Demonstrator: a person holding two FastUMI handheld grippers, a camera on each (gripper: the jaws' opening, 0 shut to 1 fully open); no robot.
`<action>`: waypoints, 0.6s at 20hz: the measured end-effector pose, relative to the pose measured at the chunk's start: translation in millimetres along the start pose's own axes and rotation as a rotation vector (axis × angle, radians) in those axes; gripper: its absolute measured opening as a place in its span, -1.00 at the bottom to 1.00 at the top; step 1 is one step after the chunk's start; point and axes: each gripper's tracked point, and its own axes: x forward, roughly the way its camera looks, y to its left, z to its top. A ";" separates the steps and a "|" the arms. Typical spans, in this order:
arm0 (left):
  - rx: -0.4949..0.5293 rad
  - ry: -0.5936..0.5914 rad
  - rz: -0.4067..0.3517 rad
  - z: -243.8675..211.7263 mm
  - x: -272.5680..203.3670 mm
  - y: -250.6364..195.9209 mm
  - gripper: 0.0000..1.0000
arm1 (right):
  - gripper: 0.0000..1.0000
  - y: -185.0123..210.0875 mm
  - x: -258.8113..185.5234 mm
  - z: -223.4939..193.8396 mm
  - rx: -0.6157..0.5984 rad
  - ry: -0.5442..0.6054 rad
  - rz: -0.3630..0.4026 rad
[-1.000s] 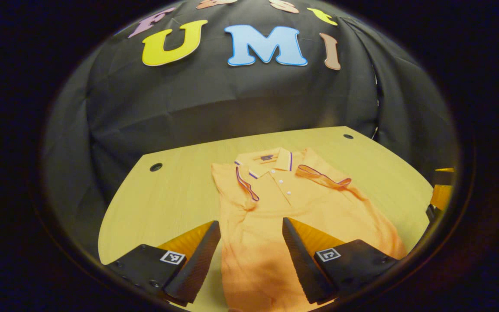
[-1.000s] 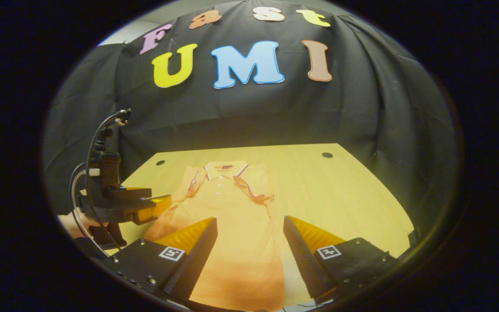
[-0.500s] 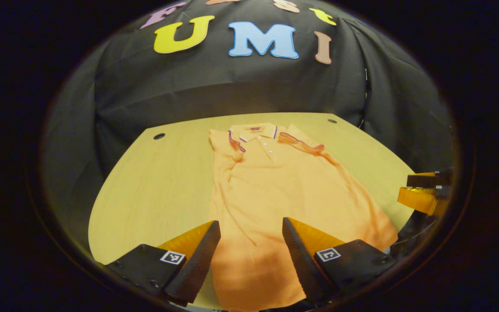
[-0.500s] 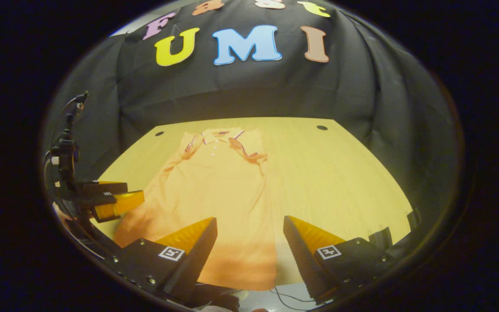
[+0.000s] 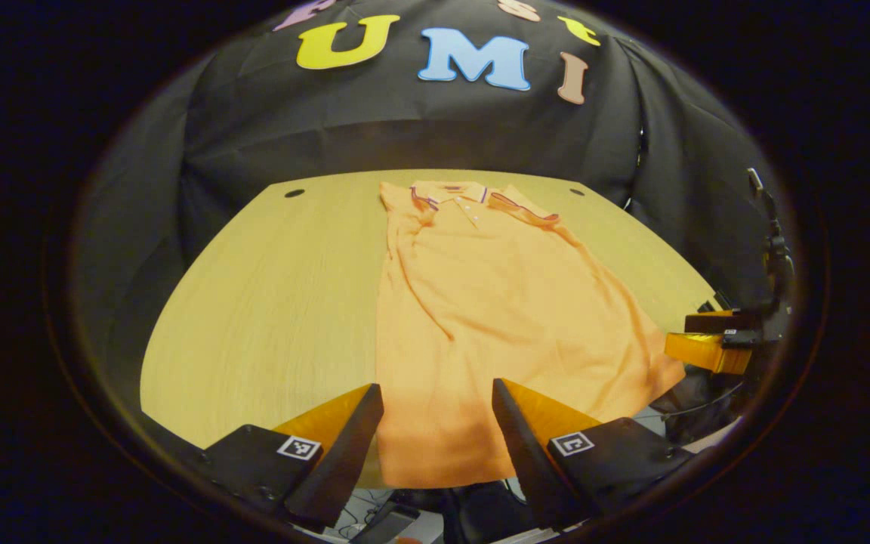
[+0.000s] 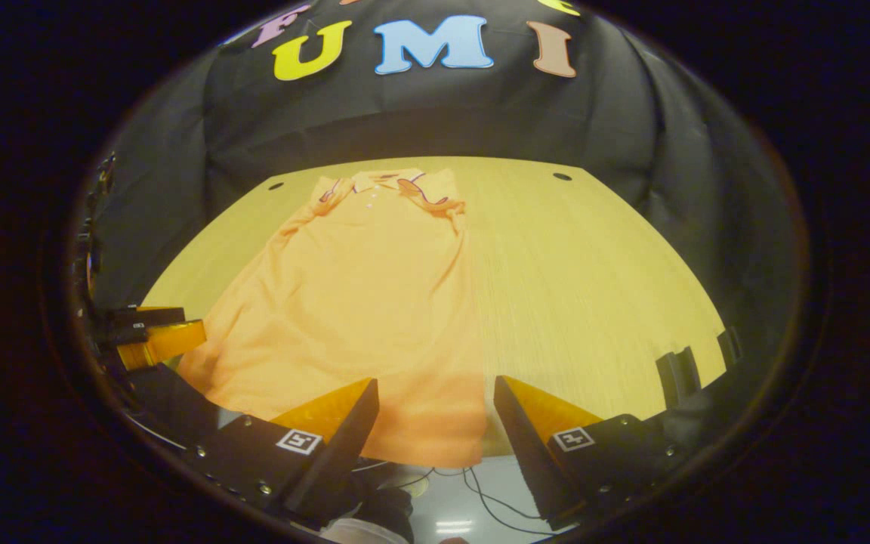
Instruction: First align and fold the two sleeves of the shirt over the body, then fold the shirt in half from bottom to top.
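Observation:
An orange polo shirt (image 5: 480, 302) (image 6: 359, 302) lies flat on the wooden table (image 5: 269, 287) (image 6: 578, 279), collar at the far side and hem at the near edge. Both sleeves are folded in over the chest, their striped cuffs near the collar. My left gripper (image 5: 435, 431) hangs open above the left part of the hem, nothing between its fingers. My right gripper (image 6: 435, 431) is open above the hem's right corner; it also appears in the left gripper view at the right edge (image 5: 714, 344). The left gripper appears in the right gripper view at the left edge (image 6: 152, 336).
Two small round holes (image 5: 294, 193) (image 5: 576, 192) sit in the table's far corners. Black cloth walls close the back and sides. Below the near table edge are cables on a pale floor (image 6: 473, 491). Two dark clips (image 6: 680, 370) stick up at the table's right edge.
Both grippers have drawn back toward the near edge and risen, staying open. The whole shirt and its hem have come into sight, along with the floor below the table.

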 end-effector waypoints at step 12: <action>0.027 0.031 0.027 -39.1 -5.7 -2.0 0.90 | 0.90 -1.6 10.4 -35.4 -0.023 0.084 -0.019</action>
